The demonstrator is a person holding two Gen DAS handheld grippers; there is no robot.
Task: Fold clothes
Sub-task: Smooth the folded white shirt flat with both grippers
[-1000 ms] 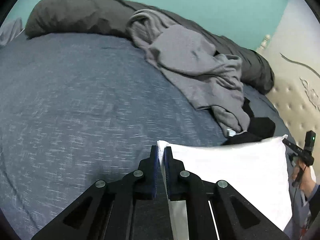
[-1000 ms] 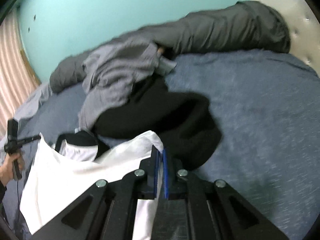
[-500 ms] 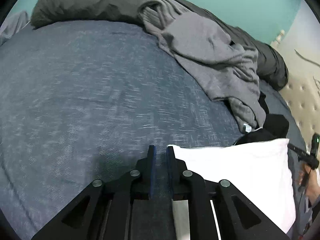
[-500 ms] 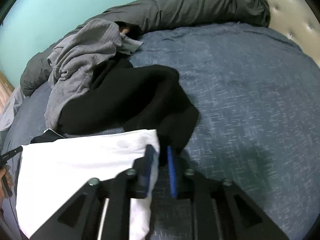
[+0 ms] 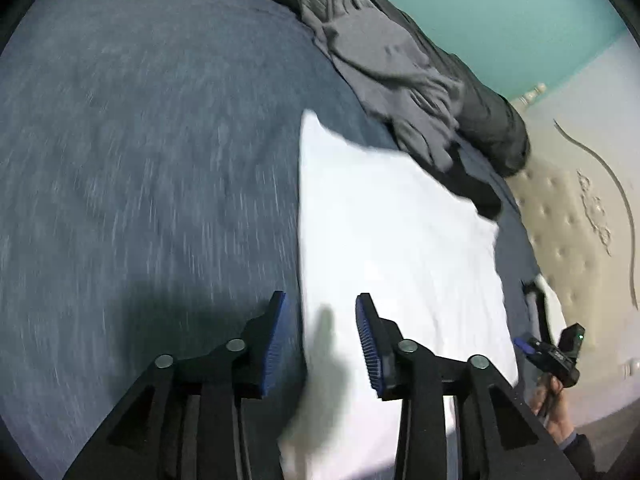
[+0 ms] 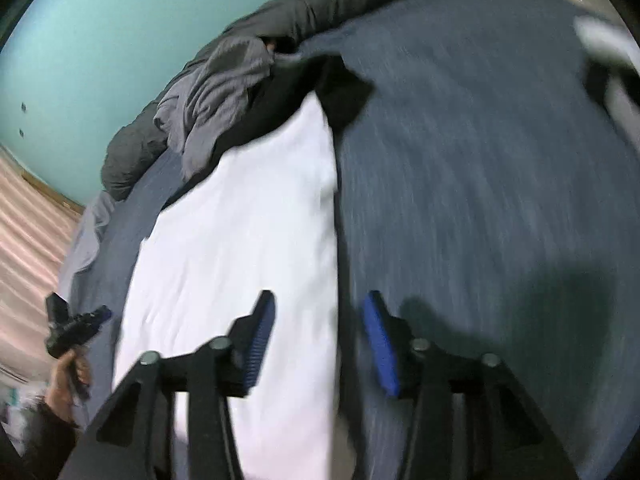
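Both grippers have let go here: the left gripper [image 5: 320,332] has its blue pads [image 5: 276,340] spread wide with nothing between them, hanging right over the left edge of the white shirt [image 5: 392,240], one finger above the bed [image 5: 140,140] and the other above the shirt. Same deal on the other side, the right gripper [image 6: 318,336] is spread apart and empty, straddling the shirt's right edge, left finger over white fabric and right finger over the blue cover. The shirt lies flat on the bed as a long folded rectangle, running away from both cameras toward the clothes pile. Its far end sits up against a black garment [image 6: 344,92], which partly lies under or beside it, can't tell which from the blur. Past that there's a rumpled grey top [image 5: 392,64] draped along a dark grey duvet [image 5: 492,128] rolled up at the far side of the bed by the teal wall [image 6: 100,40]. In the left wrist view you can see the right gripper from the outside near the tufted headboard [image 5: 568,220], with a hand [image 5: 554,404] on its handle. The right wrist view shows the left gripper the same way, held by a hand [image 6: 66,376] down by the bed's edge. Both views are pretty motion-blurred.
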